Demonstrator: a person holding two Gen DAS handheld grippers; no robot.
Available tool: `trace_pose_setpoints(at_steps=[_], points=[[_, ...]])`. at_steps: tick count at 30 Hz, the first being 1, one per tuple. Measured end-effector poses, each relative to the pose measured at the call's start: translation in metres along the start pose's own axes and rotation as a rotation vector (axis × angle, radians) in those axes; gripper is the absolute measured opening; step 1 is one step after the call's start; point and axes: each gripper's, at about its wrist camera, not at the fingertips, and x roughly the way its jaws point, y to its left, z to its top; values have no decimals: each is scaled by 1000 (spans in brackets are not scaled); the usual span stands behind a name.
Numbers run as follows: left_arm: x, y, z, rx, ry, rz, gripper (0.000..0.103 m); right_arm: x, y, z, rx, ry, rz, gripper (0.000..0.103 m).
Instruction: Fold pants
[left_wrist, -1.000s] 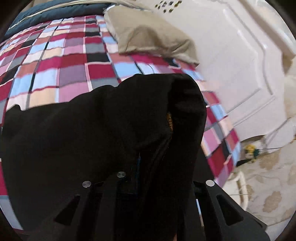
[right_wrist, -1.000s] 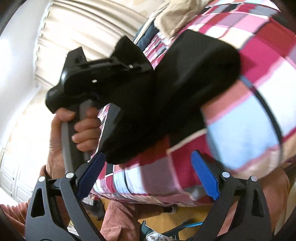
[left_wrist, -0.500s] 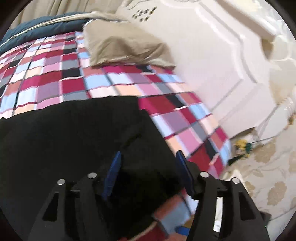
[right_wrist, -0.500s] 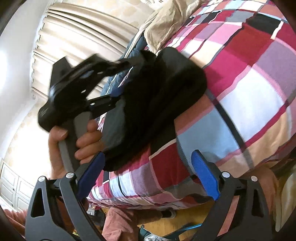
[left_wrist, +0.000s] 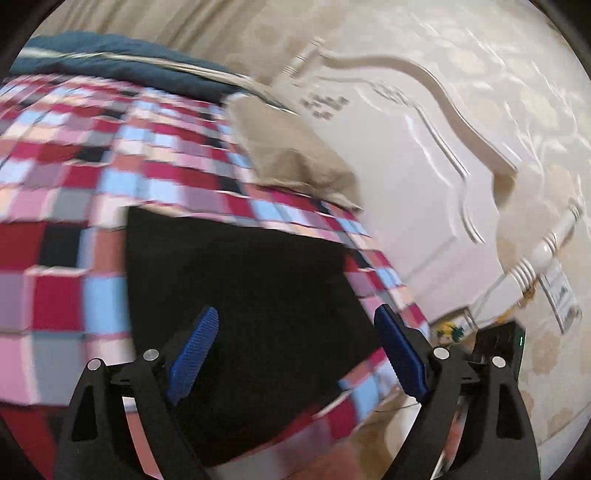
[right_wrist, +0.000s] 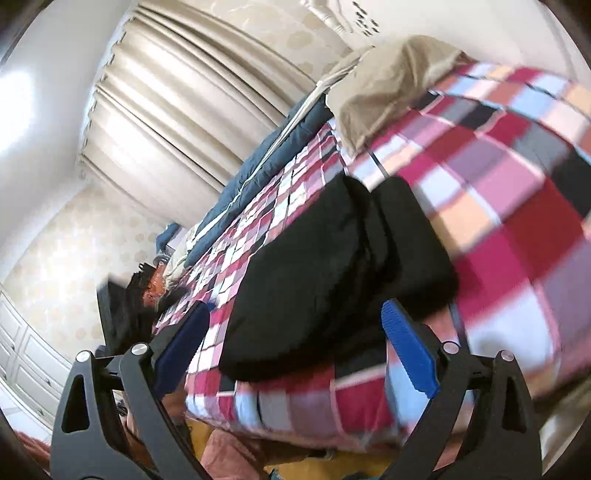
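motion-blurred checked bedspread (left_wrist: 66, 155), pants (left_wrist: 240, 295) near edge behind left gripper (left_wrist: 295, 350)

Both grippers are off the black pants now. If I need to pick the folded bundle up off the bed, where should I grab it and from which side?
Probably the rounded folded end of the black pants, which lie as a thick bundle on the checked bedspread. That fold keeps all layers together, unlike the thinner near edge by the bed's side. Bring the open right gripper in low from the bed edge, one finger slid under the fold, one over it.

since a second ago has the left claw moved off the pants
Yes. It was shut on the black pants; now the left claw is open and pulled back, with the pants lying flat on the checked bedspread below the tan pillow.
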Motion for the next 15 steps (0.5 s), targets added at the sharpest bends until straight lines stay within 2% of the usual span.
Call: trace_pose_setpoints(at_steps=[3, 7, 9, 10, 11, 12, 14, 15], points=[[-22, 41, -11, -80, -24, 38, 85, 29, -10, 22, 16, 58, -25, 94], [-43, 89, -30, -213, -33, 66, 85, 63, -26, 30, 48, 155, -116, 94], [-49, 102, -36, -251, -36, 73, 85, 76, -30, 27, 67, 183, -108, 94], [-51, 109, -39, -272, -38, 74, 85, 79, -30, 26, 70, 189, -101, 91], [-54, 115, -42, -283, -37, 72, 85, 83, -28, 25, 54, 197, -127, 85], [-55, 118, -44, -293, -35, 70, 85, 85, -26, 25, 37, 203, -162, 74], [-53, 123, -46, -318, -31, 57, 85, 88, -24, 26, 14, 226, -184, 44], [-52, 124, -46, -329, -27, 46, 85, 92, -26, 27, 30, 258, -138, 16]])
